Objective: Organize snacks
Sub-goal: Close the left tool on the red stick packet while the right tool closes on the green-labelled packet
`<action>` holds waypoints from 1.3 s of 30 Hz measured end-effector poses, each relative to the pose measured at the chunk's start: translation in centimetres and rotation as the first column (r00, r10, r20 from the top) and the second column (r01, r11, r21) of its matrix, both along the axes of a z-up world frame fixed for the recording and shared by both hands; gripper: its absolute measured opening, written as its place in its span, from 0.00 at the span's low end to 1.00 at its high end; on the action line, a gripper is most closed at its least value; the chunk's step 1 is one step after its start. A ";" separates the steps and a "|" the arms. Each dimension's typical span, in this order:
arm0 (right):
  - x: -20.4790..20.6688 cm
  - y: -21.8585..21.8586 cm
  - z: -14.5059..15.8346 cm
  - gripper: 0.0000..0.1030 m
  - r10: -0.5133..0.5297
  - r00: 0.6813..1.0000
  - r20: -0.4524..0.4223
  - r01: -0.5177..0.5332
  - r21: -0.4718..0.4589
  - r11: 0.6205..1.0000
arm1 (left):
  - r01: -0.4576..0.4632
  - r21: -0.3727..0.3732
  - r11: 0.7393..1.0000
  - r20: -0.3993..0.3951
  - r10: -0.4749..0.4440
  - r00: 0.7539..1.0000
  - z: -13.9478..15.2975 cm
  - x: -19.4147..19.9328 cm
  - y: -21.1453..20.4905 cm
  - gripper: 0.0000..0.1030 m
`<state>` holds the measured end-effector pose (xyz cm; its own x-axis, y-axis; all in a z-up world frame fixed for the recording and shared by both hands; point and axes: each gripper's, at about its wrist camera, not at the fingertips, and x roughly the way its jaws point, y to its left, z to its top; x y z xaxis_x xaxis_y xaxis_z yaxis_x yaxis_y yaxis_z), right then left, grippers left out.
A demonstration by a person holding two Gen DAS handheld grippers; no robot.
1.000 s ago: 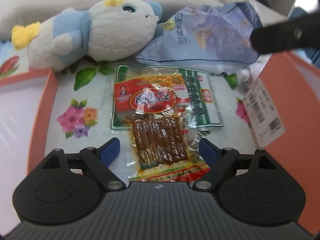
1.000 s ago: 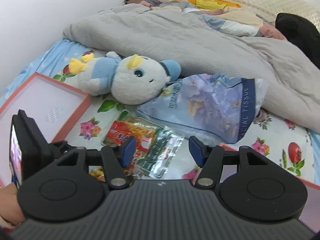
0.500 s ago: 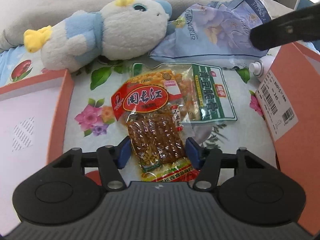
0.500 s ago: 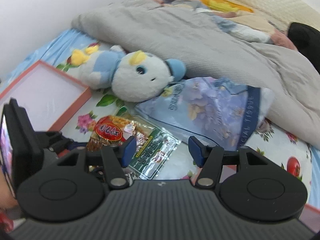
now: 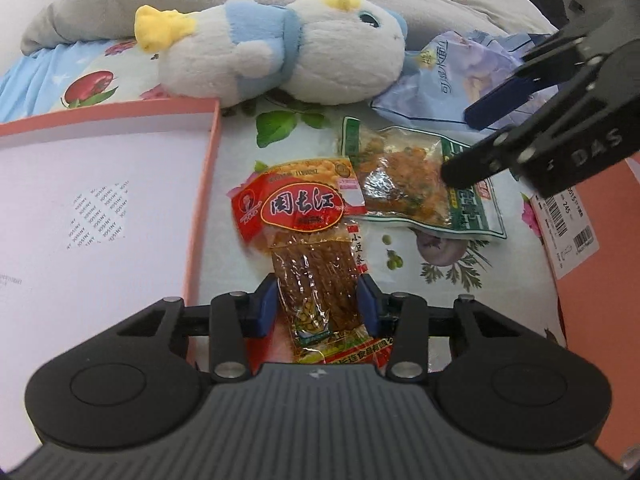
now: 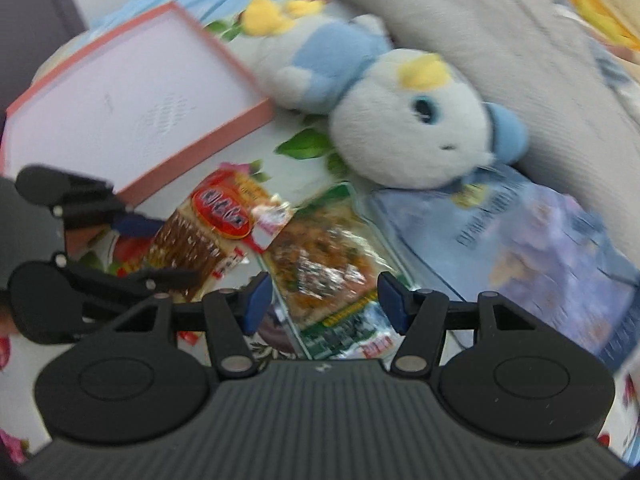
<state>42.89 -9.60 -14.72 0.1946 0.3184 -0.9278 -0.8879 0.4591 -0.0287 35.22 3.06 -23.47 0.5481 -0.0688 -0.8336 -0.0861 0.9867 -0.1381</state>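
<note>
A: What is the left tool (image 5: 317,305) doing?
B: Its jaws have just been closing, and the blue pads are now pressing both sides of the red snack packet (image 5: 306,236), which is lying on the flowered bed sheet (image 5: 236,184) beside the pink box lid (image 5: 202,200).
A: And the right tool (image 6: 320,301)?
B: It is hanging released, jaws apart, over the green snack packet (image 6: 320,264), not gripping it. That packet is lying just below the plush toy (image 6: 404,128).

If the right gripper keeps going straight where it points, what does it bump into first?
Most likely the clear green-edged snack packet lying on the flowery bedsheet. The right gripper points down at it, open; how near is hard to judge.
</note>
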 end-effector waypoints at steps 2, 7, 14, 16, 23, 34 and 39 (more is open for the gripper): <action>0.4 0.8 -1.0 0.72 0.028 1.000 -0.009 -0.028 -0.041 0.999 | -0.004 -0.012 1.000 0.001 0.004 1.000 0.0 0.1 0.2 0.45; 0.9 2.3 -3.7 0.81 0.120 0.993 -0.016 -0.121 -0.138 0.983 | -0.013 -0.029 1.000 0.007 0.013 1.000 -0.1 -0.1 0.5 0.43; 1.5 3.3 -5.7 0.87 0.161 0.986 -0.037 -0.165 -0.161 0.973 | -0.037 -0.072 0.997 0.016 0.038 0.999 -0.1 -0.5 1.4 0.36; 2.3 3.3 -6.0 0.89 0.073 0.993 -0.091 -0.086 -0.152 0.985 | -0.040 -0.078 0.996 0.016 0.041 0.999 -0.1 -0.6 1.5 0.36; 1.1 2.9 -5.3 0.61 -0.006 0.994 -0.110 -0.008 -0.126 0.992 | -0.061 -0.143 0.988 0.018 0.064 0.998 0.1 -1.2 1.9 0.29; -2.2 0.9 -3.7 0.19 -0.195 0.980 -0.048 0.192 -0.064 0.979 | -0.074 -0.199 0.977 0.023 0.080 0.997 1.1 -2.7 2.0 0.20; -3.0 -0.4 -2.2 0.16 -0.265 0.963 -0.040 0.264 -0.033 0.964 | -0.075 -0.204 0.976 0.040 0.085 0.996 2.4 -3.7 1.9 0.14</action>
<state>39.92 -9.96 -16.88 0.2277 0.2356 -0.9448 -0.7357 0.6772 -0.0084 31.55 4.94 -21.06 0.5980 -0.1878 -0.7792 -0.1517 0.9281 -0.3401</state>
